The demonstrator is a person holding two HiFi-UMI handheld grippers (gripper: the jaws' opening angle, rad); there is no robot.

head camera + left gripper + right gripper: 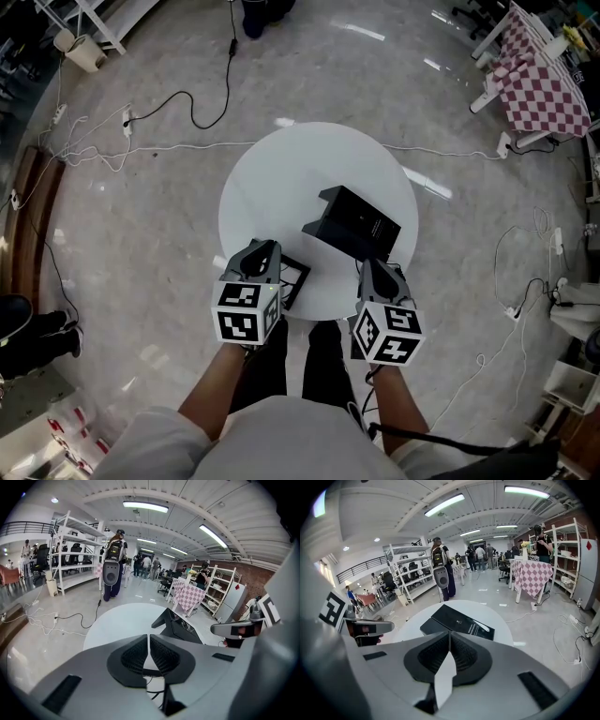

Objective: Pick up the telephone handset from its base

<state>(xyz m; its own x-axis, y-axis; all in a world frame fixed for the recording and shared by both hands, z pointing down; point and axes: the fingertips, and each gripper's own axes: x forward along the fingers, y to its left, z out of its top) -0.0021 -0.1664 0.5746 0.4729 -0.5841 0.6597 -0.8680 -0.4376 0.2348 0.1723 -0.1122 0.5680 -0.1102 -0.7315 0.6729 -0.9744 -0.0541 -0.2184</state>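
Both tools are closed and empty: the left tool (262, 247) and the right tool (376, 269) each have their pads pressed together with nothing between them. They hang side by side over the near edge of the round white counter (281, 178), angled downward.

The telephone (354, 223) is a black wedge with a sloping face, right of the counter's middle and just beyond the right tool. From these views I cannot separate the handset from its base; the dark face reads as one slab with some white print.

The step in hand appears to be the approach, so the working tool needs to open before it gets closer. The right tool looks the better placed. It should probably come in across the handset's narrow width, close on the middle of its length, and lift straight up so the base does not drag. The left tool could hold the base down if it shifts.

A small black frame-like item (292, 278) lies at the near edge just beside the left tool. It is close enough to be knocked off if that tool swings inward. The rest of the counter is bare.

Cables (187, 108) trail over the floor beyond the far-left edge, a checked-cloth table (544, 80) stands well away, and a person with a backpack (114, 564) stands beyond the far edge.
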